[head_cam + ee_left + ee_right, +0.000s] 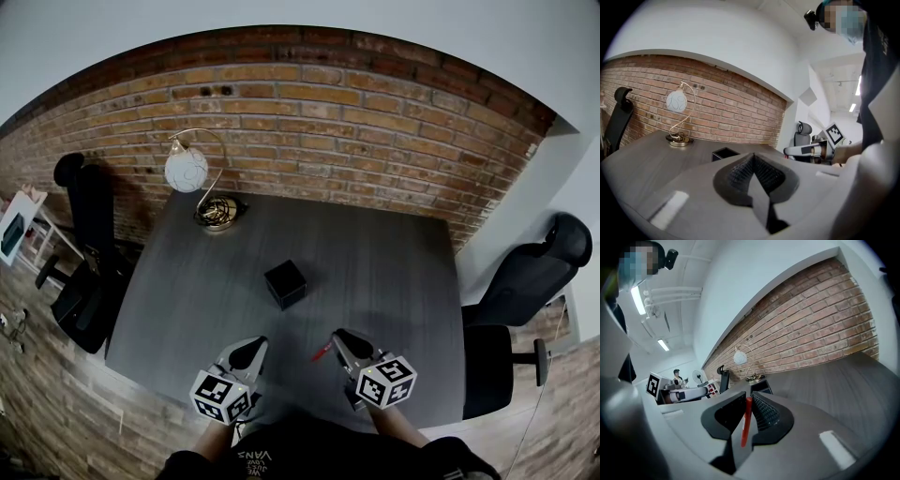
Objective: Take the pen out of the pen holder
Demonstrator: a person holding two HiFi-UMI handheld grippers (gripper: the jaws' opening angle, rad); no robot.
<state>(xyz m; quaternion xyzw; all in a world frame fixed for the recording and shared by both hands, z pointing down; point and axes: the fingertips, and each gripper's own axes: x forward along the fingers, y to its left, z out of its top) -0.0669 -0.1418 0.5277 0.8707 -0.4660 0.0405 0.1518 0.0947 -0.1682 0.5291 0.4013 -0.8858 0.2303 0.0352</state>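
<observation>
- Held low over the near edge of the table (394, 272): two grippers, marker cubes turned up toward the head camera, forearms behind them.
- Had the right gripper (749, 401) clenched on a red pen (746, 423), with the shaft pinched between the dark ribbed pads and running along them in the right gripper view.
- Saw, from the head view, one end of the pen poking out leftward from those jaws into the gap between the two grippers.
- Had the left gripper (752, 159) clenched on nothing, its ribbed pads pressed together along one seam.
- Found the pen holder (285, 283), a black open-topped cube, standing near the middle of the table, beyond both grippers and well apart from them.
- Found the pen fully out of the holder and carried only by the right gripper.
- Could not tell from any view whether anything else sat inside the holder.
- Found a lamp (187, 171) with a white globe on a curved gold stem at the far left corner, near the brick wall (309, 103).
- Found black office chairs (530, 277) on either side of the table.
</observation>
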